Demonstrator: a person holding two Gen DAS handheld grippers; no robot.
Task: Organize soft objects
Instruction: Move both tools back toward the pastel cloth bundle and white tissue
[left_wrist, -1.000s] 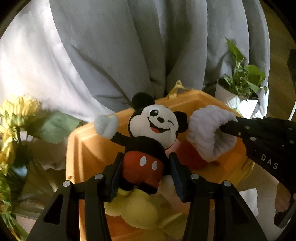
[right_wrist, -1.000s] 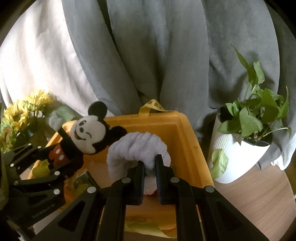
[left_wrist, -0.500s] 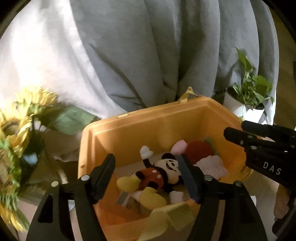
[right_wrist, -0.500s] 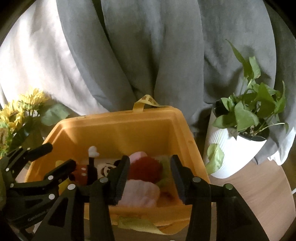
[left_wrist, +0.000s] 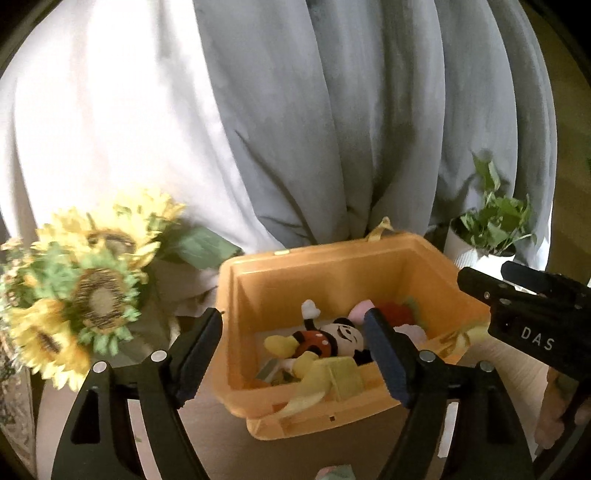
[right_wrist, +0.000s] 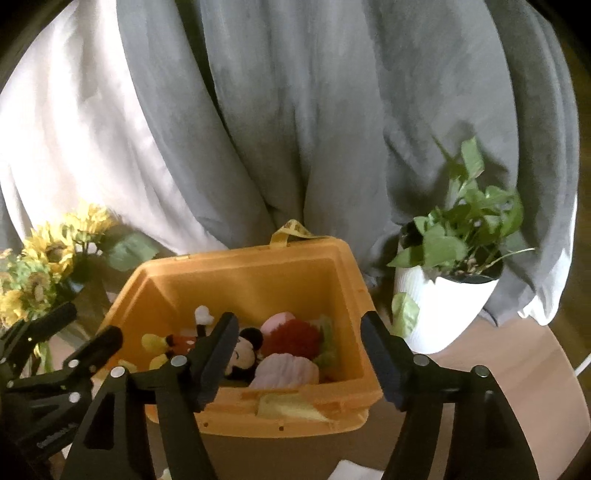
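Observation:
An orange bin (left_wrist: 332, 273) (right_wrist: 255, 280) stands on the table and holds soft toys. A Mickey Mouse plush (left_wrist: 325, 341) (right_wrist: 240, 354) lies inside on its back. Beside it lie a pale fluffy plush (right_wrist: 284, 371), a red furry toy (left_wrist: 397, 314) (right_wrist: 291, 336) and a pink one (right_wrist: 277, 319). My left gripper (left_wrist: 295, 354) is open and empty, above the bin's near side. My right gripper (right_wrist: 299, 358) is open and empty, above the bin's near edge. The right gripper's body shows in the left wrist view (left_wrist: 532, 325).
Yellow sunflowers (left_wrist: 85, 295) (right_wrist: 44, 266) stand left of the bin. A potted green plant in a white pot (right_wrist: 447, 302) (left_wrist: 487, 236) stands to its right. Grey and white curtains (right_wrist: 295, 129) hang behind. A yellow cloth (left_wrist: 325, 384) drapes over the bin's near rim.
Both grippers let go of their toys, which now lie in the bin. Both jaws opened wide and the grippers pulled back and up from the bin.

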